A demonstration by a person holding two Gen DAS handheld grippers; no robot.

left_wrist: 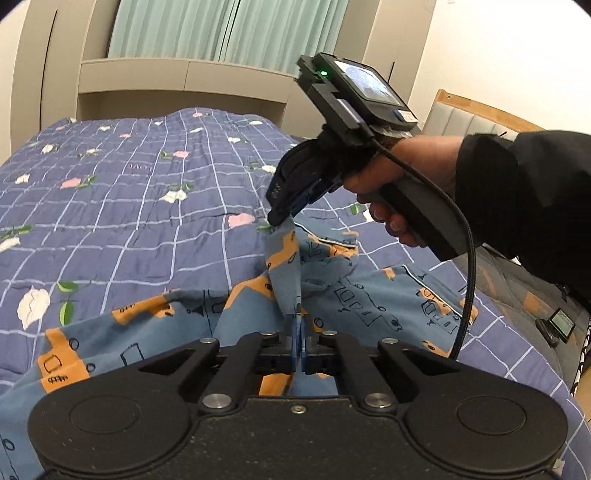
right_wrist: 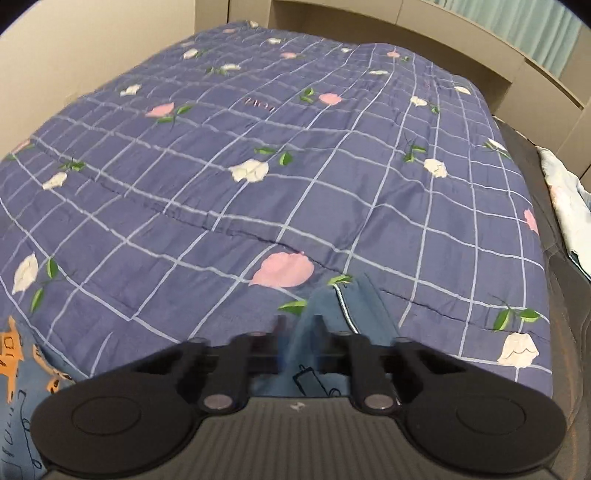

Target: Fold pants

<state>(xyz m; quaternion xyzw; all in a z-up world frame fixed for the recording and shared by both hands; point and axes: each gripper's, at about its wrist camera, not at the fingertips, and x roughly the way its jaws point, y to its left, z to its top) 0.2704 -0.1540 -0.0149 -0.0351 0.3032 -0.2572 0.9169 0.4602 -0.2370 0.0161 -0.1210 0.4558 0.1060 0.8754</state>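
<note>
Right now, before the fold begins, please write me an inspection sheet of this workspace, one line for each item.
Surface: bed with a purple checked quilt, flower print, lightly creased.
Job's things: blue pants with orange patches, rumpled on the quilt's near edge, one strip lifted.
Clutter: pale bedding at the bed's far side; a small device at the bed's edge.
Grippers: left gripper shut on the pants; right gripper shut on the lifted strip, held by a hand in a black sleeve.
Cables: black cable hanging from the right gripper over the pants.
Surroundings: green curtain, beige cabinets, wooden headboard.
</note>
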